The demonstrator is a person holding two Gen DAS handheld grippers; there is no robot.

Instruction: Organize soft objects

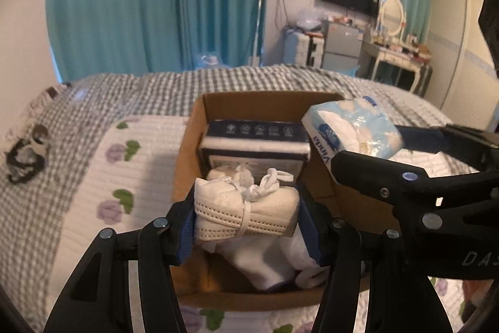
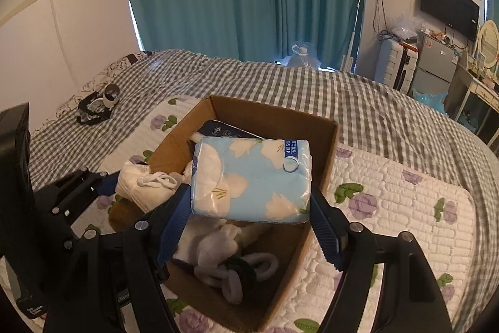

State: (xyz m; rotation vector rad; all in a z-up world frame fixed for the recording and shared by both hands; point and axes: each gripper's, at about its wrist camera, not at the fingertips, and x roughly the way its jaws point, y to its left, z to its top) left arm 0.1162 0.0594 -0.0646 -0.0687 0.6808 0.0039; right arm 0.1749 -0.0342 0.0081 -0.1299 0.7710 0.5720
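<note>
An open cardboard box stands on a floral quilt on the bed. My left gripper is shut on a tied bundle of white face masks, held over the box's near end. My right gripper is shut on a light blue tissue pack, held above the box's right side. Inside the box lie a dark blue tissue pack and white and grey socks.
The floral quilt lies on a grey checked bedsheet. A black strap with a white roll lies near the pillow end. Teal curtains, a small fridge, a suitcase and a dressing table stand beyond the bed.
</note>
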